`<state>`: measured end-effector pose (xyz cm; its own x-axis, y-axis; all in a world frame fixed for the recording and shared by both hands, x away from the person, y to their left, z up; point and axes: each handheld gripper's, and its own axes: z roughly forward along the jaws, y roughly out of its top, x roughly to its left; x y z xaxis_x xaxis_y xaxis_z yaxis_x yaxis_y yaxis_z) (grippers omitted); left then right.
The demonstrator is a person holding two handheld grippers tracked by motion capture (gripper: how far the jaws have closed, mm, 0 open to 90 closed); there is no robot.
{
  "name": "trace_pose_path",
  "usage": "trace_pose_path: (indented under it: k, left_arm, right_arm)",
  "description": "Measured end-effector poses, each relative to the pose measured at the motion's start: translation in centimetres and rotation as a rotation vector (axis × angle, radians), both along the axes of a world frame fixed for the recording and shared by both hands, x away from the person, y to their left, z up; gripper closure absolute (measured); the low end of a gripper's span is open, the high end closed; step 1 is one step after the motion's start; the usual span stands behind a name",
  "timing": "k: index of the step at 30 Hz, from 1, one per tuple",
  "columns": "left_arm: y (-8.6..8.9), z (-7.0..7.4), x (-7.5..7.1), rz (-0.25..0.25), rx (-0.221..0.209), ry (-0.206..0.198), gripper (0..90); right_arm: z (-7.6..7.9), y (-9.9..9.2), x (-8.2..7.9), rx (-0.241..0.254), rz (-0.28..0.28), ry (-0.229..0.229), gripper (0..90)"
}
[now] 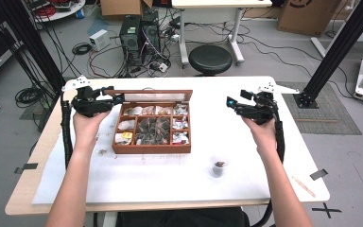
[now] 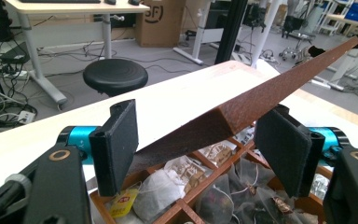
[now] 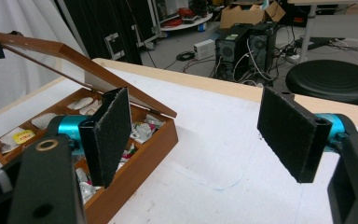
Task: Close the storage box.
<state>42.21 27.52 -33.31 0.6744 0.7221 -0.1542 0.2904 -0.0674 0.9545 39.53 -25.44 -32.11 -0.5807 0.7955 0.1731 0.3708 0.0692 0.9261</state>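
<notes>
A wooden tea box (image 1: 151, 148) stands on the white table (image 1: 179, 189), its compartments holding several tea bags (image 1: 151, 130). Its lid (image 1: 151, 96) is raised and tilted back. My left gripper (image 1: 116, 98) is at the lid's left end. In the left gripper view the lid's corner (image 2: 279, 88) lies between the jaws of the left gripper (image 2: 200, 149), and the pads stand apart from it, so the gripper is open. My right gripper (image 1: 231, 103) hovers to the right of the box, open, with nothing between its jaws. The right gripper (image 3: 205, 135) looks along the table past the box (image 3: 135, 154) and the lid (image 3: 74, 51).
A small clear cup (image 1: 220, 168) with something dark in it stands near the table's front right. A wooden stick (image 1: 303, 186) lies at the right front edge. A black stool (image 1: 210, 59), computers and cables are on the floor behind the table.
</notes>
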Motion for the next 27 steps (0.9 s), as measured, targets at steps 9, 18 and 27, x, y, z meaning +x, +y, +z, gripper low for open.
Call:
trace_pose_path:
  k: [9,18,27]
  left_arm:
    - [-0.2,-0.1,-0.6,0.017,0.026,-0.002,29.9]
    - [-0.5,-0.1,-1.3,0.058,0.054,0.006,28.8]
    - [-0.8,-0.3,-1.9,0.077,0.075,-0.005,28.0]
  right_arm:
    - [0.1,0.0,0.1,0.007,-0.003,-0.012,26.7]
    - [0.2,-0.3,0.1,0.021,-0.02,-0.011,26.7]
    - [0.2,-0.8,0.2,0.033,-0.033,-0.013,26.8]
